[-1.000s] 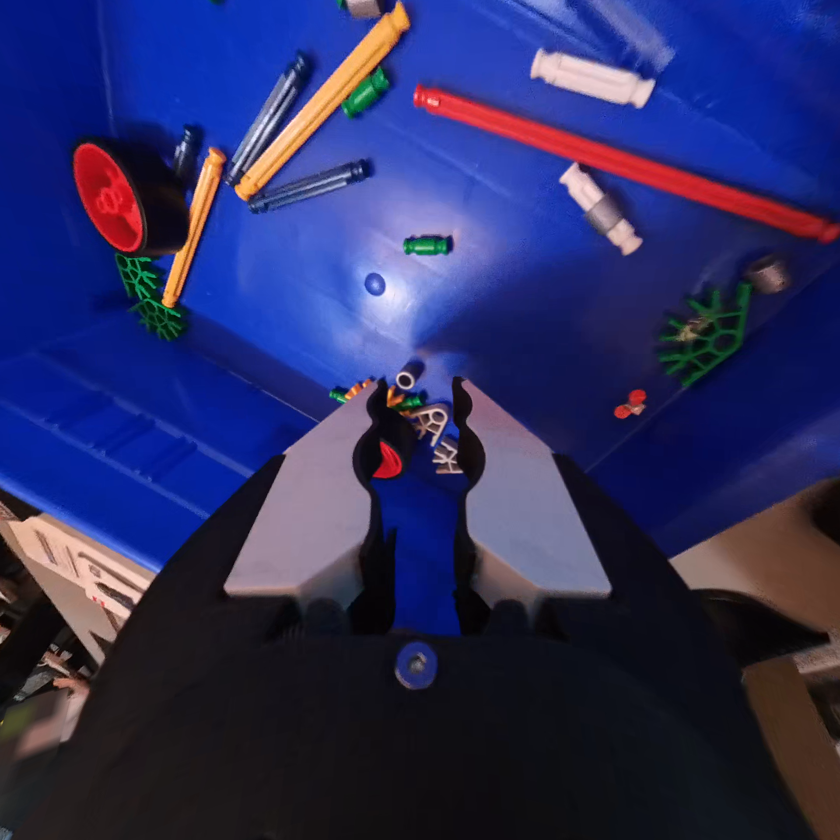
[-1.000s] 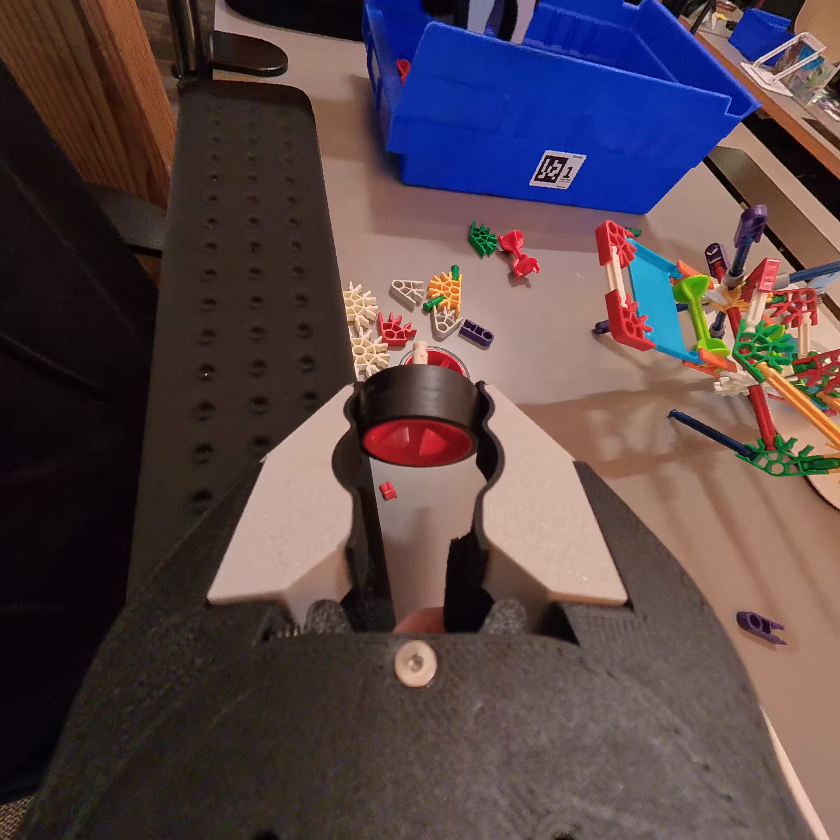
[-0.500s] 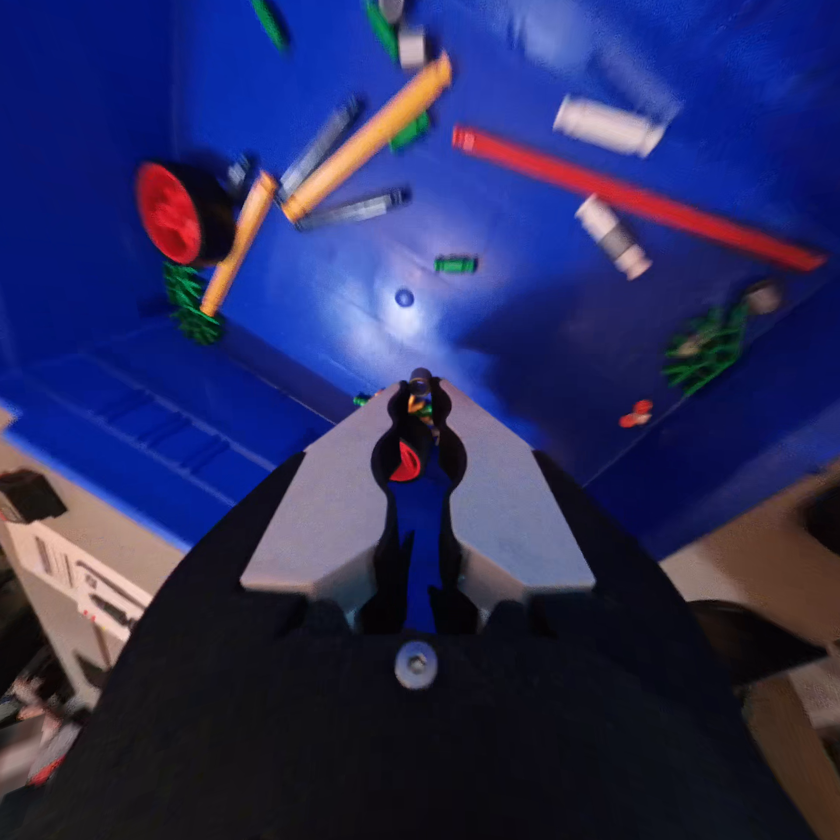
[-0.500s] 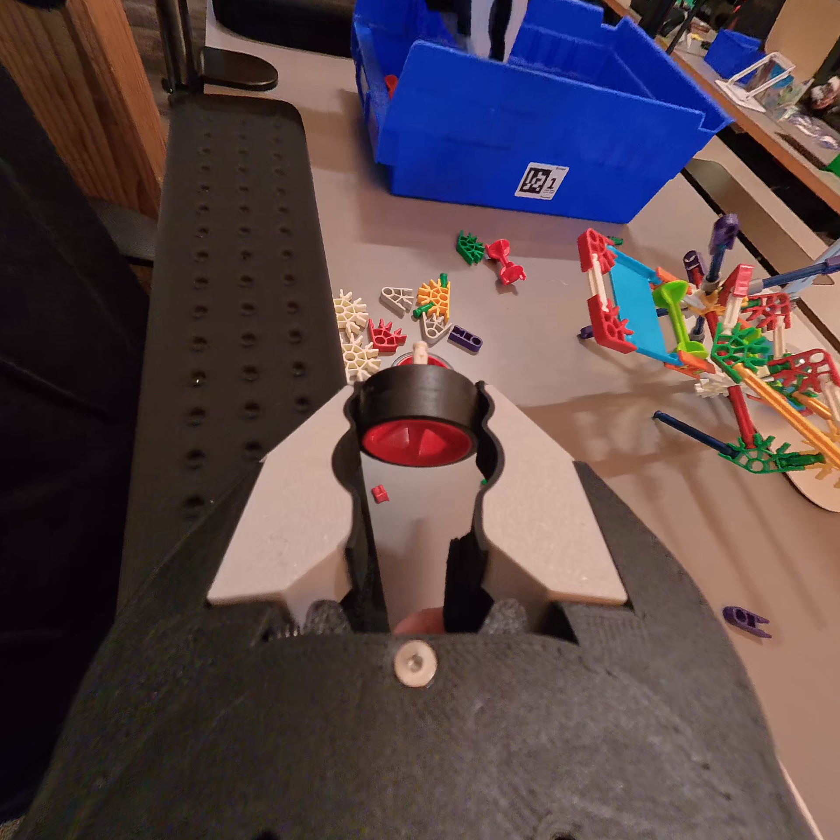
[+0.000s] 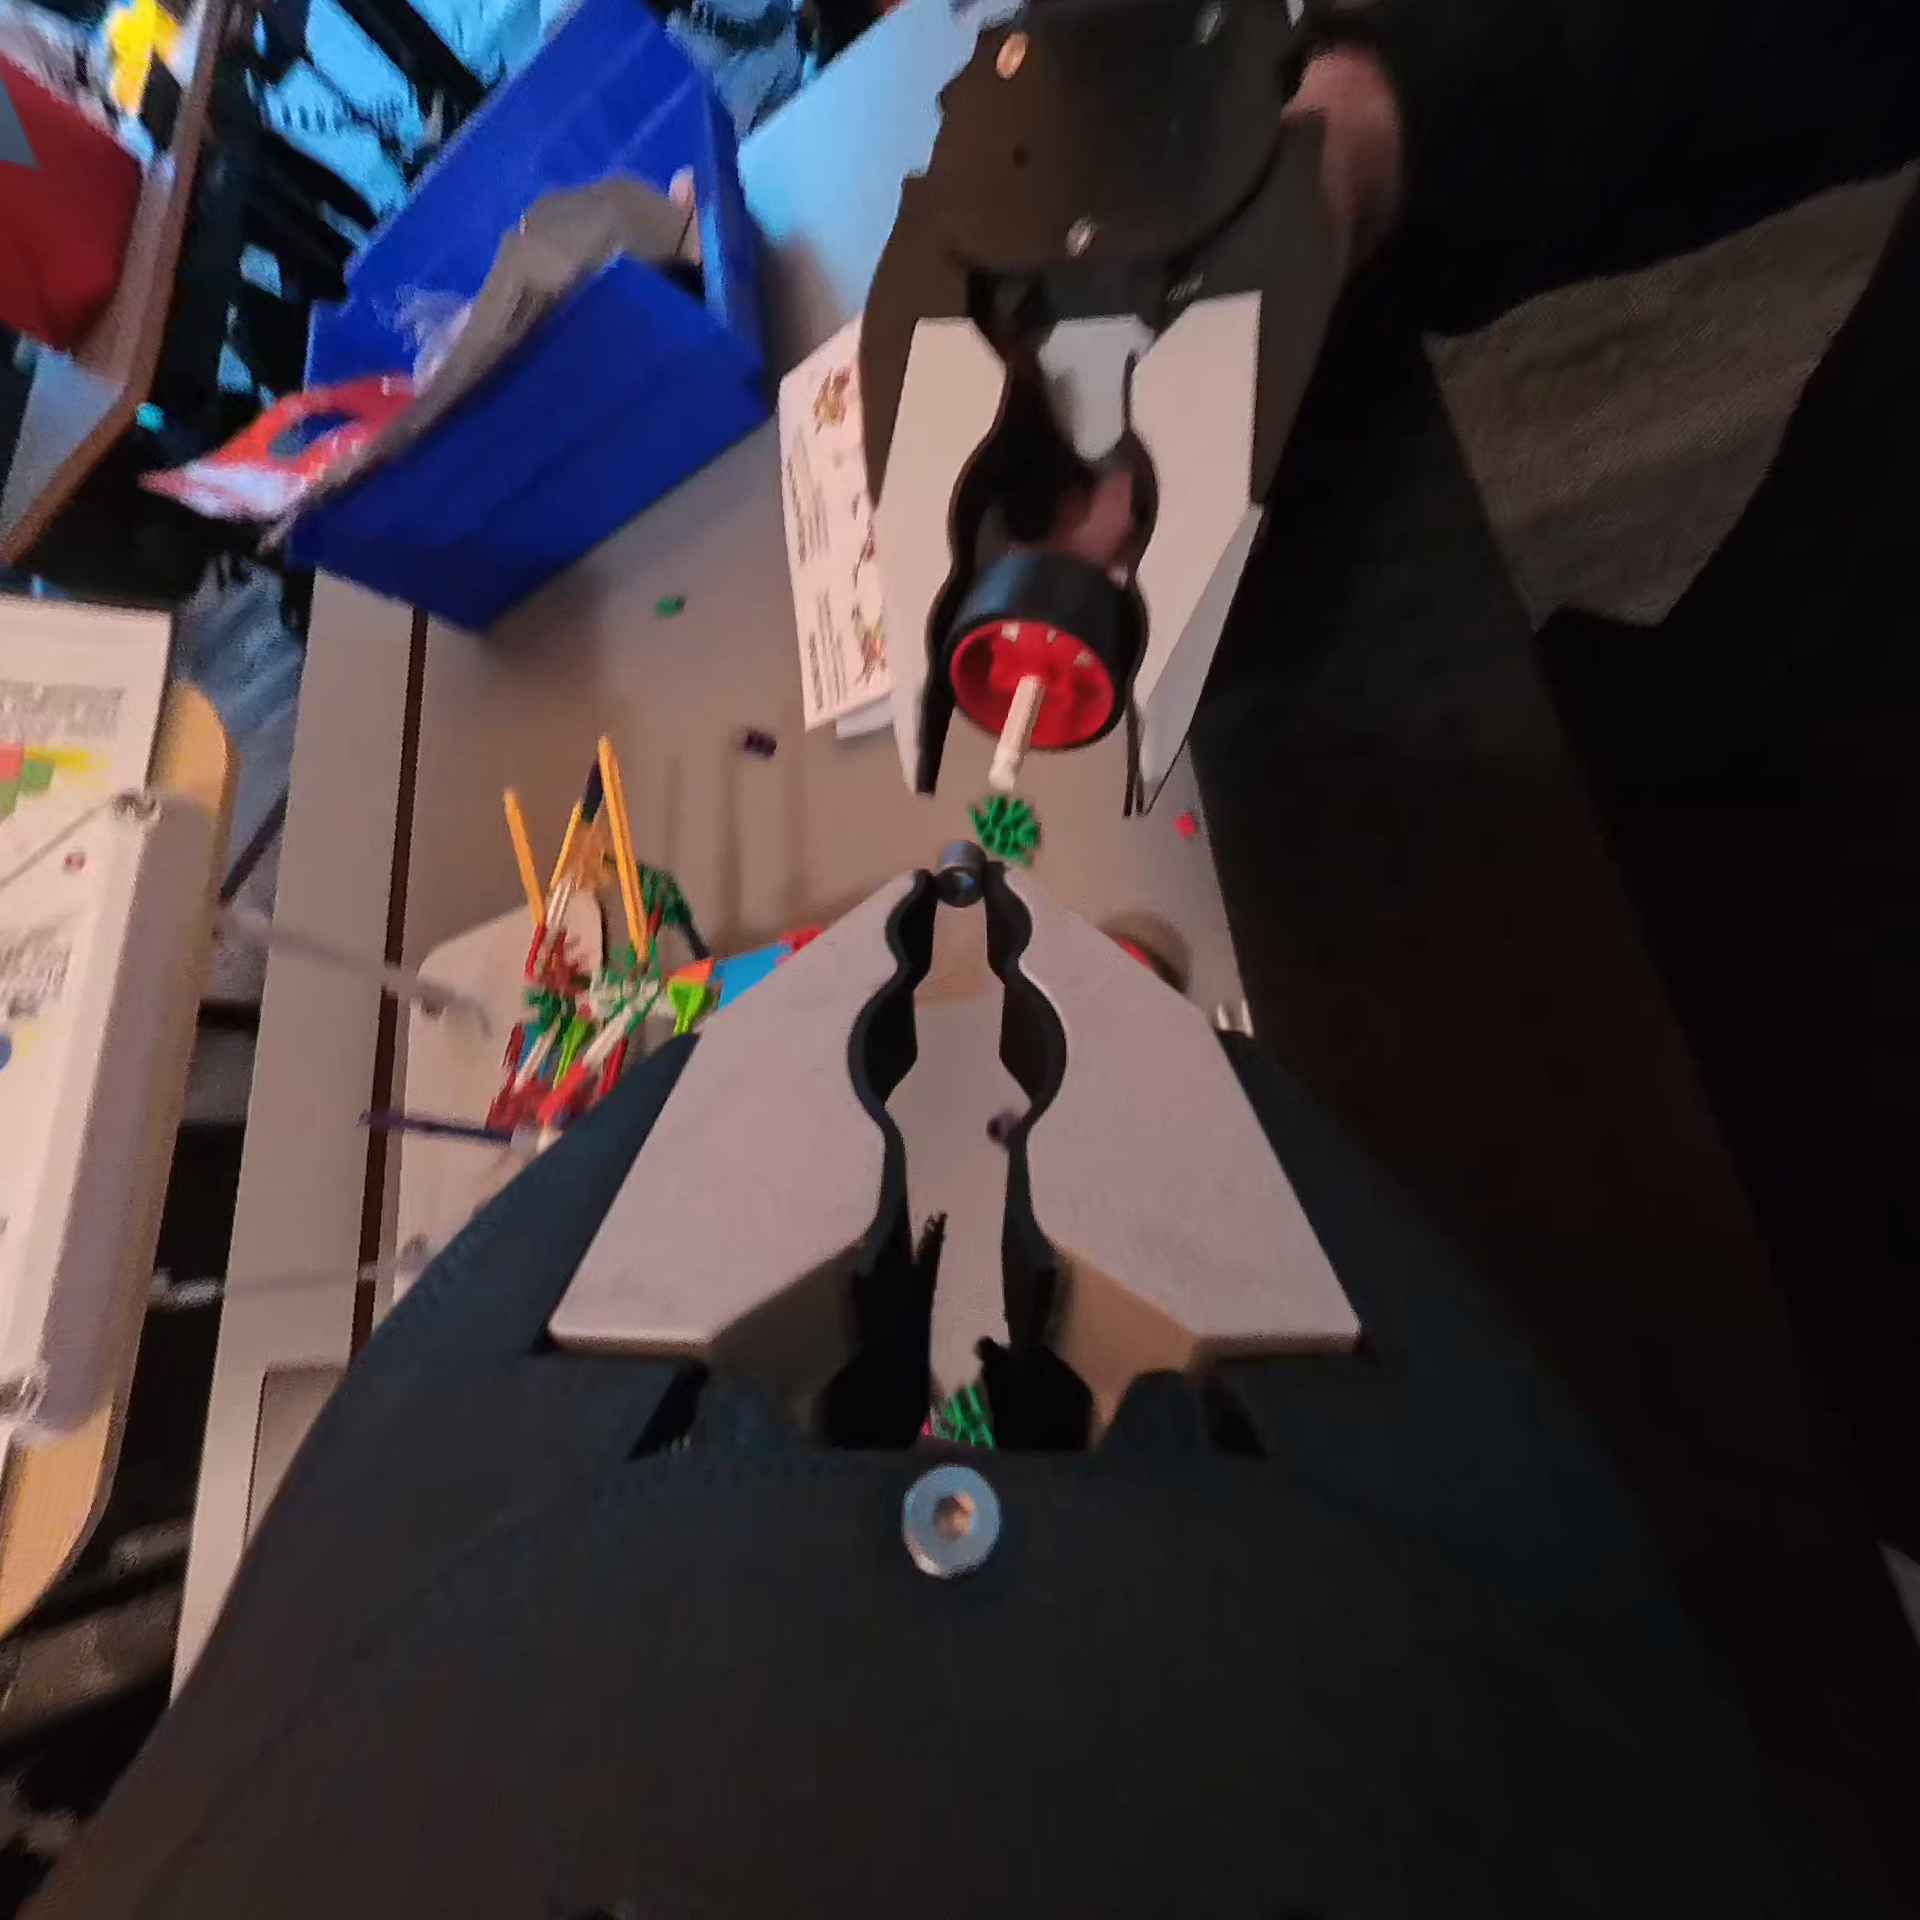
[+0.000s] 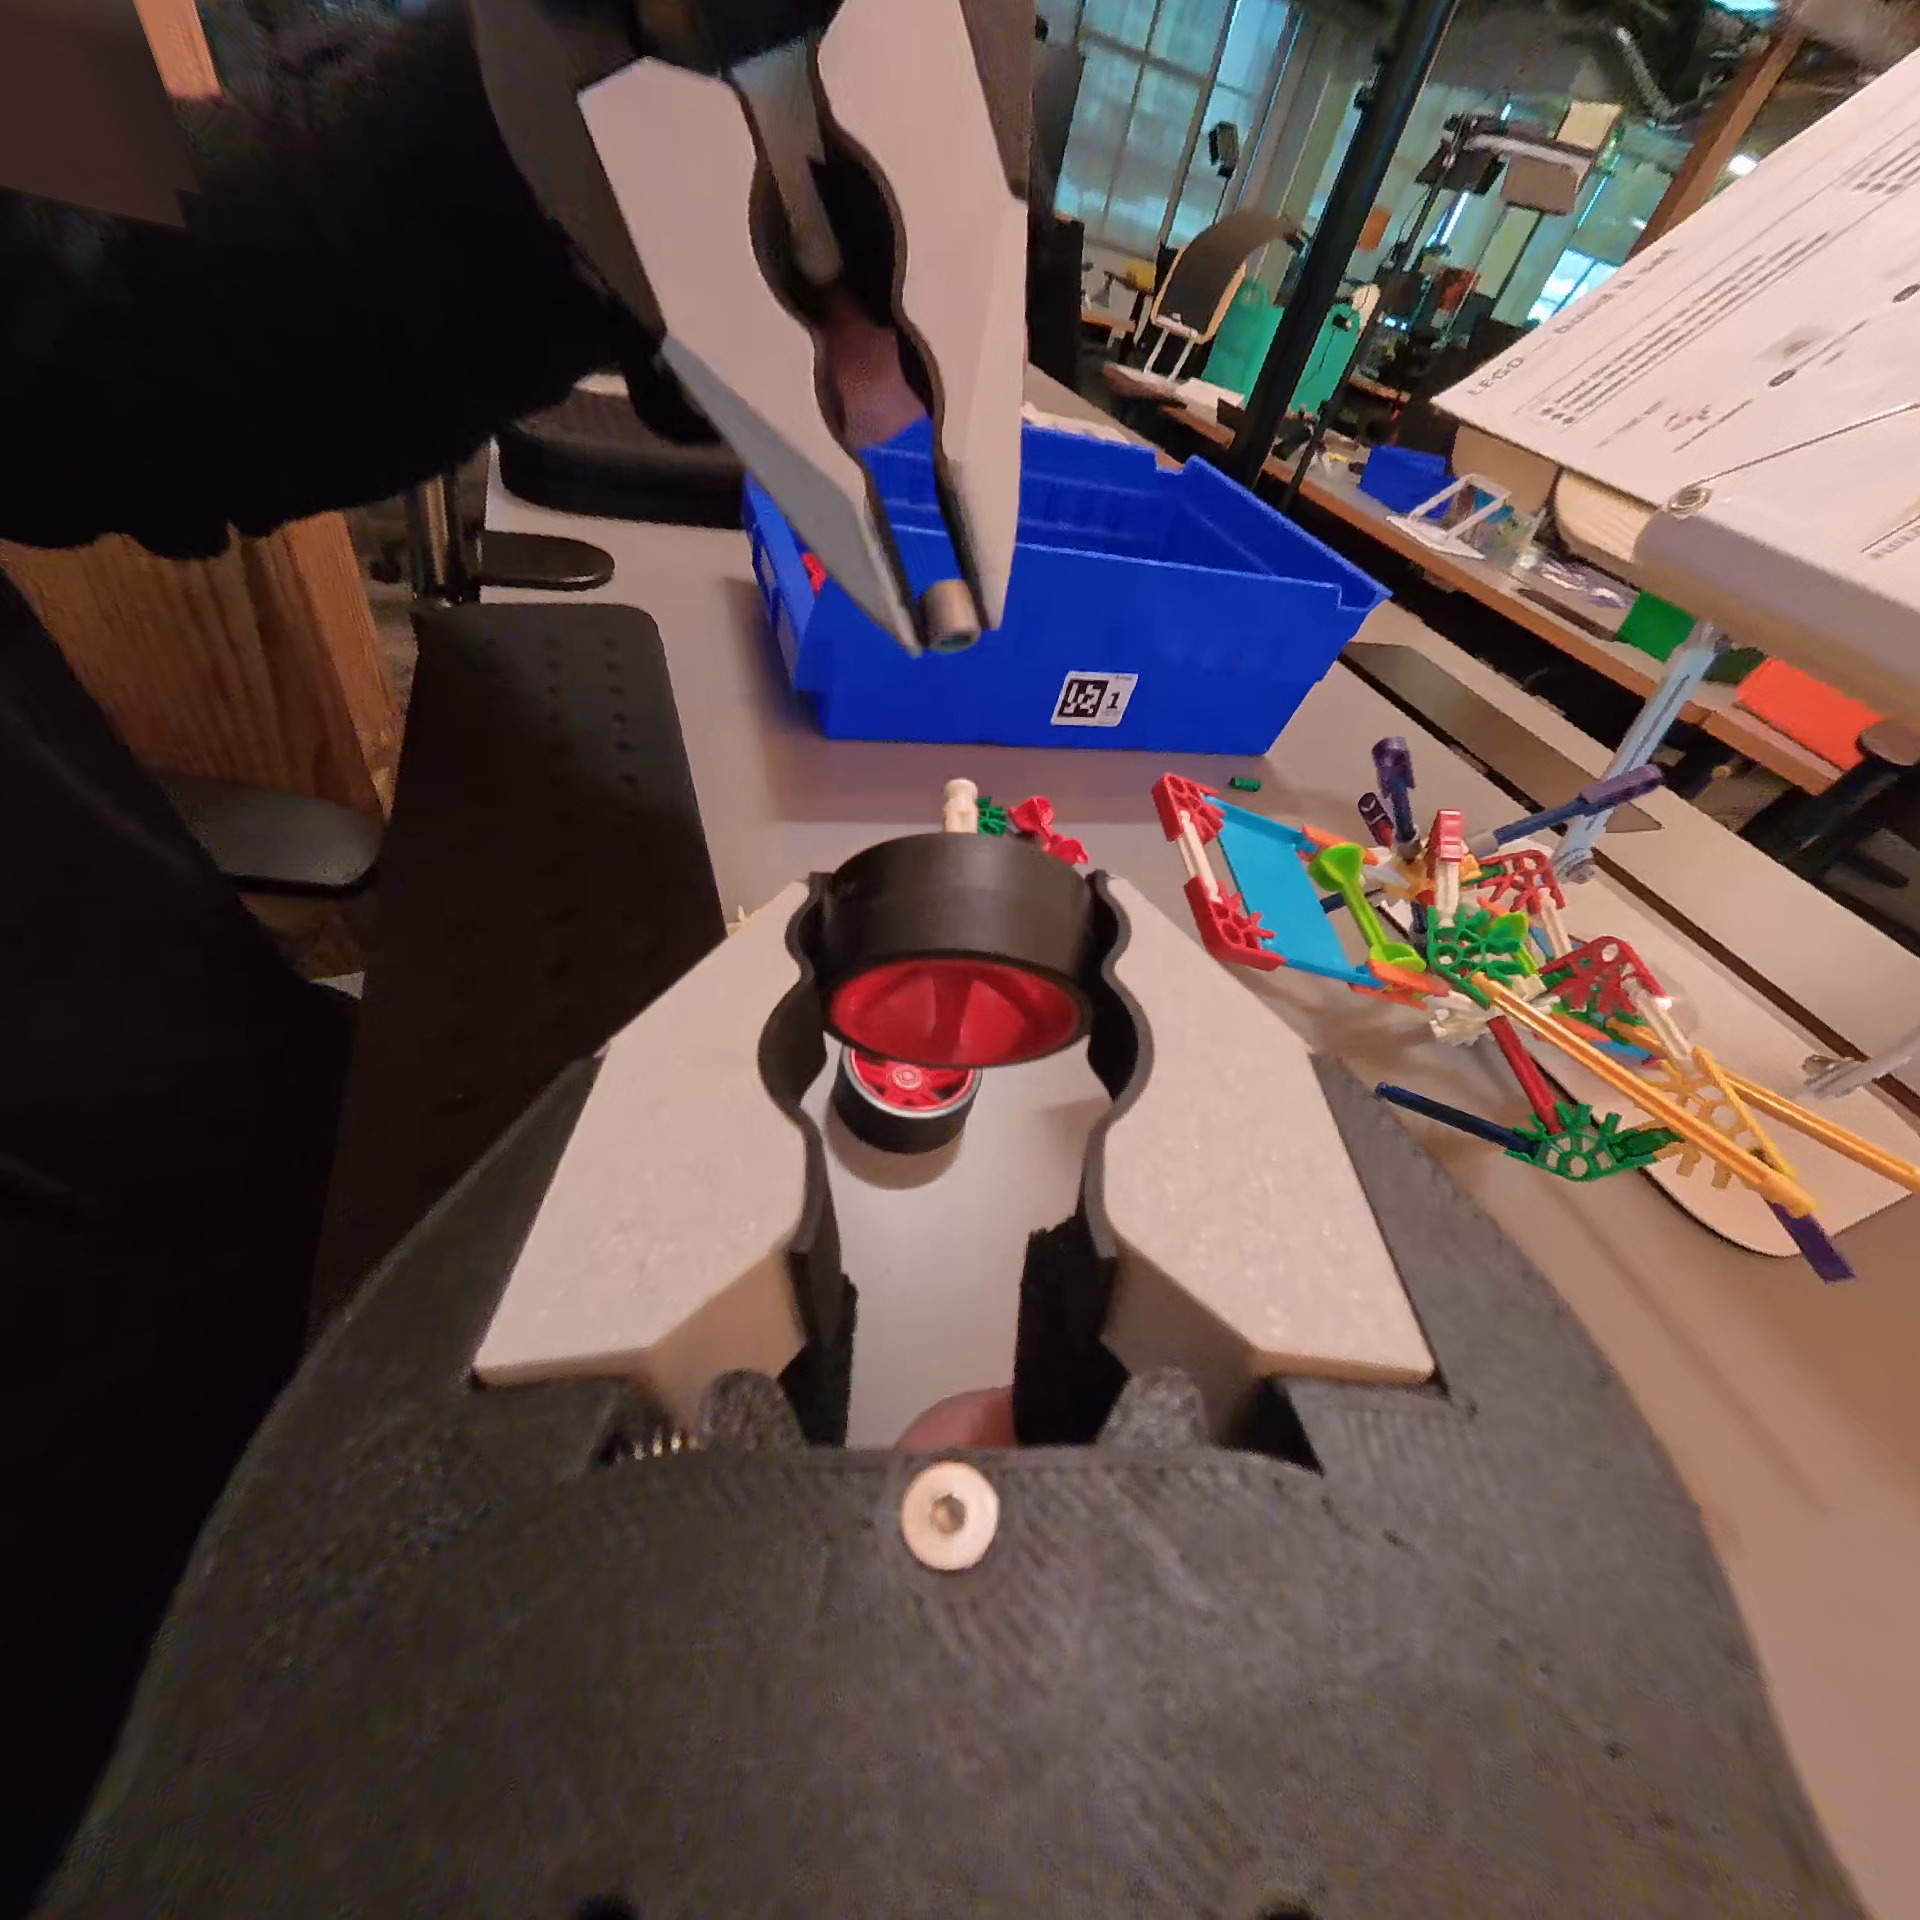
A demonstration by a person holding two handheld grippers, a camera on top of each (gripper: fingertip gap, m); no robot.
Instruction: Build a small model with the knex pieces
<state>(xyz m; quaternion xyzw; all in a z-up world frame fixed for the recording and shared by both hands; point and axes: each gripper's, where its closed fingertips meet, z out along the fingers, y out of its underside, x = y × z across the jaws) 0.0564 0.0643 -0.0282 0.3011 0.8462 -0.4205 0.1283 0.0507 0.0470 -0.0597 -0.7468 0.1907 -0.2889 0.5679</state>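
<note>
1. Grey sleeve [image 5: 958, 873], a small tube, sits pinched at the tips of the left gripper [image 5: 961, 883], whose jaws are nearly closed on it.
2. Right gripper [image 6: 951, 935] clamps a black wheel [image 6: 956, 930] with a red hub; its white axle [image 5: 1013, 740] points towards the sleeve, just apart.
3. Blue bin [image 6: 1143, 623] stands behind on the table [image 6: 1558, 1351]; its contents are mostly hidden.
4. Second wheel [image 6: 902, 1096] lies under the right gripper.

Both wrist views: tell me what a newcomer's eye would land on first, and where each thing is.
The black wheel with a red hub, clamped in the right gripper above the table, its white axle pointing toward the left gripper. That gripper pinches a small grey sleeve in front of the blue bin. To the right lies a colourful rod-and-connector model.
</note>
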